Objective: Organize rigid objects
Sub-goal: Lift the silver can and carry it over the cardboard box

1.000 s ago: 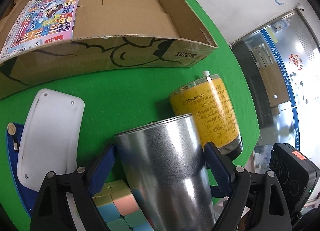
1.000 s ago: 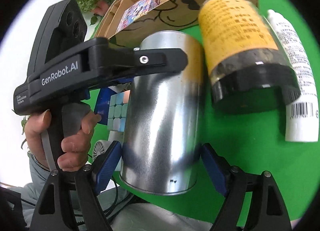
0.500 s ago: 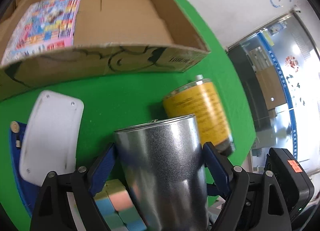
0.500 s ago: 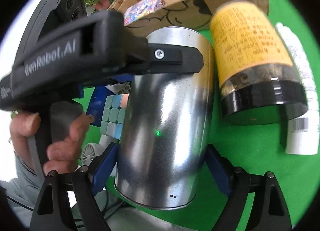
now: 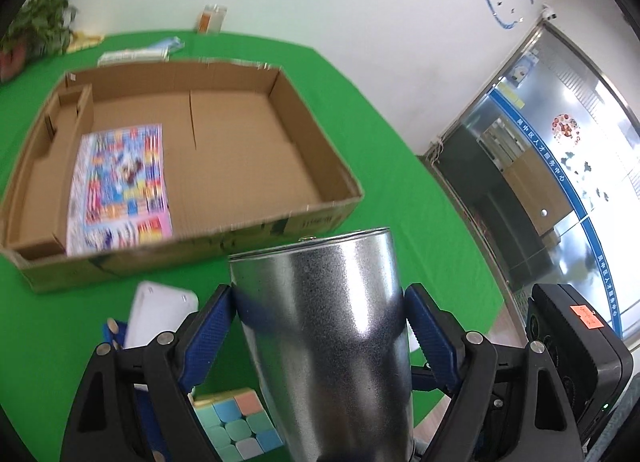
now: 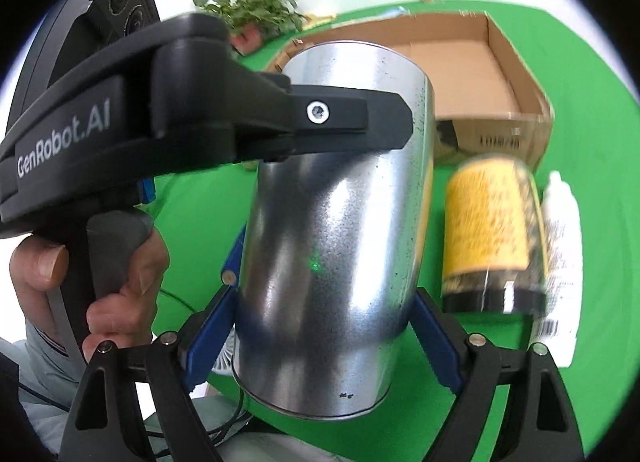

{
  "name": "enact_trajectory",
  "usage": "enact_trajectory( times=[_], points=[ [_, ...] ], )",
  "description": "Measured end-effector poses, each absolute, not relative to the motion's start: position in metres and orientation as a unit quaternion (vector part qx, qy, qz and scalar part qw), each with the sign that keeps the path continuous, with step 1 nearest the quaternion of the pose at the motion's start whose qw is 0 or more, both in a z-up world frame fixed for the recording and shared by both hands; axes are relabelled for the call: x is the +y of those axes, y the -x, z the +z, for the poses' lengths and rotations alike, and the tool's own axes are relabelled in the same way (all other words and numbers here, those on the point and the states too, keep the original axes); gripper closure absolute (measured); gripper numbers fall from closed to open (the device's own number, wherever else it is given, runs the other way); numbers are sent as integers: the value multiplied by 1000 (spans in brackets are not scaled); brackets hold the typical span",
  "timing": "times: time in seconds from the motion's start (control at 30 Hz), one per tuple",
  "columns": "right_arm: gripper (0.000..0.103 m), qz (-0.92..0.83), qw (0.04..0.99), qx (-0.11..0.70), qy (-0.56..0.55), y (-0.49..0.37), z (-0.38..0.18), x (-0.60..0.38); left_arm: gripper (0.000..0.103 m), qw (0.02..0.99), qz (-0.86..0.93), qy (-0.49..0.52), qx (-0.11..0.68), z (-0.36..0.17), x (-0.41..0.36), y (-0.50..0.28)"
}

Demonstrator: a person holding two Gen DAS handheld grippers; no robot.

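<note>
I have the metal can (image 5: pixel 328 346) clamped from both sides: the left gripper (image 5: pixel 320 326) pinches its upper part at centre frame, the right gripper (image 6: pixel 324 326) its lower end. Two grips seem needed because the can is wide and smooth. The open cardboard box (image 5: pixel 336 166), upper left, looks like its destination; the yellow jar (image 6: pixel 490 230) lies on the green tabletop (image 5: pixel 400 134).

The shiny silver metal can (image 5: pixel 324 342), clamped between the blue pads of the left gripper (image 5: pixel 320 326) and the right gripper (image 6: pixel 324 326), has been lifted off the green table (image 5: pixel 380 150). The open brown cardboard box (image 5: pixel 312 150) now sits lower in view, its floor showing, and the yellow-labelled jar (image 6: pixel 490 234) lies farther below
</note>
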State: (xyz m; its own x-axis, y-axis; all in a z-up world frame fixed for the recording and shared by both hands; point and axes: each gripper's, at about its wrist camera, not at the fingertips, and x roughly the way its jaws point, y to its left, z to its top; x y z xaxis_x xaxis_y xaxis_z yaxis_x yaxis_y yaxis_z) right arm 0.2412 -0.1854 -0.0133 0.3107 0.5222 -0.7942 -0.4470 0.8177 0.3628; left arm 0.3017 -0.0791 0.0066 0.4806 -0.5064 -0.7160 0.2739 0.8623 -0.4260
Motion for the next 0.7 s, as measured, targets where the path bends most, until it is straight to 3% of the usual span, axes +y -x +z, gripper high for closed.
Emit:
enact_trajectory(
  times=[0.4, 0.7],
  points=[
    [17, 322, 830, 455, 13, -303, 36, -166, 20, 882, -213, 126, 400, 83, -52, -365],
    [17, 339, 795, 502, 21, -415, 39, -145, 20, 875, -186, 119, 430, 86, -44, -465]
  ],
)
